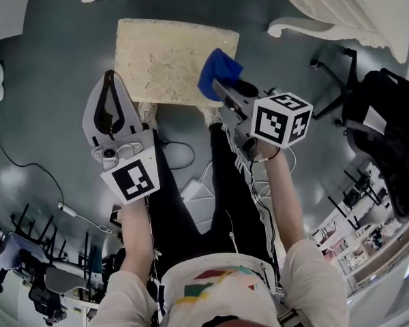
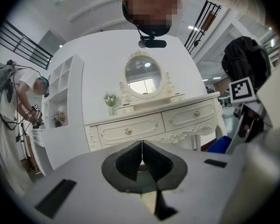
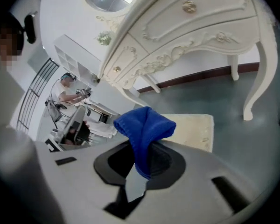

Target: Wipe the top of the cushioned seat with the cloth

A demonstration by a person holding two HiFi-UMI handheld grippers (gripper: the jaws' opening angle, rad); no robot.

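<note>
In the near right gripper, clamped shut, holds the blue cloth over the right near corner of the cushioned seat, left gripper closed empty alongside; seems set to start wiping, needs lowering and a leftward sweep.

The cloth sits in the right gripper at the seat's right edge. The left gripper is beside its left edge. A dresser stands behind.

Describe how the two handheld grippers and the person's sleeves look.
The left gripper and right gripper have grey bodies, black-lined jaws and each a white cube bearing black square markers. The sleeves are short and off-white.
</note>
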